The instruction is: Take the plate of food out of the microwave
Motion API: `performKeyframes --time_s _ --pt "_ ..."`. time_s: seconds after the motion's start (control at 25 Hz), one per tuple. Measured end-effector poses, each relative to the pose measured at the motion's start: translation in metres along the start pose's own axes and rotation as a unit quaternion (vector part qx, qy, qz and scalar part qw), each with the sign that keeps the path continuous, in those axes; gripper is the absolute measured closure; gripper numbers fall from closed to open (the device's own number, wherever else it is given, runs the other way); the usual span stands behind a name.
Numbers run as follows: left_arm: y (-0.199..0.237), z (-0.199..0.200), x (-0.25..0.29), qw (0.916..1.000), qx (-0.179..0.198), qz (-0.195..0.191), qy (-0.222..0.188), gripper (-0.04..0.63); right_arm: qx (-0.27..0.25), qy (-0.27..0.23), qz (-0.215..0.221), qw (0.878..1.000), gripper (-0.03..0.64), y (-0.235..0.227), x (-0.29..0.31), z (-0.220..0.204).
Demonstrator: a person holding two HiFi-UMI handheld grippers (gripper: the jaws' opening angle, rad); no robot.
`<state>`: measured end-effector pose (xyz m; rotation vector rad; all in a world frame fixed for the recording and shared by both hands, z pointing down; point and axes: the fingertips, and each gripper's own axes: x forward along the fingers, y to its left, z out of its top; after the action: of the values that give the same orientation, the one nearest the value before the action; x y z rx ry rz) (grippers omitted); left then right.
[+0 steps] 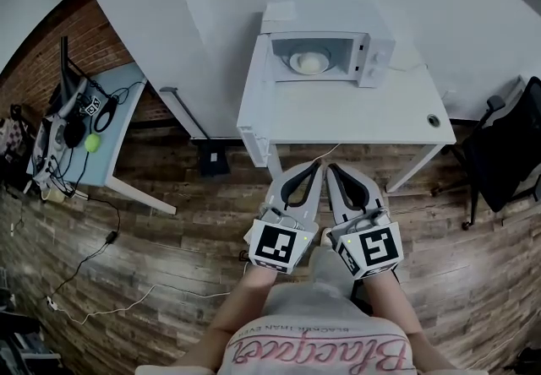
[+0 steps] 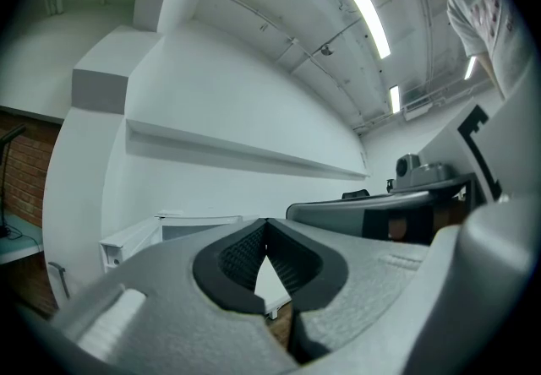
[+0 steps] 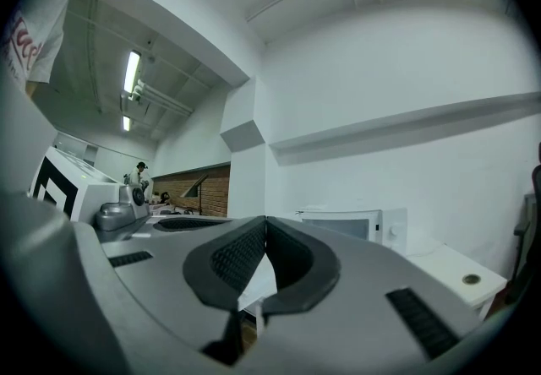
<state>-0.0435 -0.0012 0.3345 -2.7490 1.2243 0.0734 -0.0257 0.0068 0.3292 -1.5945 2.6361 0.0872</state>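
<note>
Task not yet begun: we hold the left gripper (image 1: 314,167) and right gripper (image 1: 332,169), jaws together and empty (short of the table (image 1: 338,122)). The plate of food (image 1: 308,62) sits inside the microwave (image 1: 372,61).

Smooth white table (image 1: 338,116) at twelve o'clock, rough brick wall (image 1: 34,61) at ten, wood-plank floor (image 1: 186,230), matt plastic right gripper (image 3: 265,221).

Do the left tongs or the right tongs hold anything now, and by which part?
Nothing is held. The left tongs and the right tongs are both shut and empty; the round plate of food sits inside the white microwave oven.
</note>
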Motion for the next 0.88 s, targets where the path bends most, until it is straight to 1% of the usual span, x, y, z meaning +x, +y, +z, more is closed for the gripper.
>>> performKeyframes --time_s 0.08,0.28,0.48,0.8,0.88 --pt "0.006 -0.002 0.012 1.0 0.0 0.0 0.002 0.591 0.002 0.004 -0.004 1.0 0.604 -0.011 0.009 -0.002" --pt "0.018 -0.007 0.042 1.0 -0.004 0.004 0.005 0.591 0.002 0.007 0.004 1.0 0.604 -0.035 0.032 -0.006" --pt "0.028 -0.012 0.069 0.9999 0.0 0.008 0.011 0.591 0.003 0.011 0.01 1.0 0.604 -0.056 0.052 -0.009" --pt "0.047 -0.009 0.119 0.9996 0.006 0.028 0.008 0.591 -0.001 0.022 0.02 1.0 0.604 -0.095 0.086 -0.008" --pt "0.051 -0.009 0.133 0.9994 0.002 0.035 0.007 0.591 -0.002 0.027 0.019 0.999 0.606 -0.108 0.094 -0.009"
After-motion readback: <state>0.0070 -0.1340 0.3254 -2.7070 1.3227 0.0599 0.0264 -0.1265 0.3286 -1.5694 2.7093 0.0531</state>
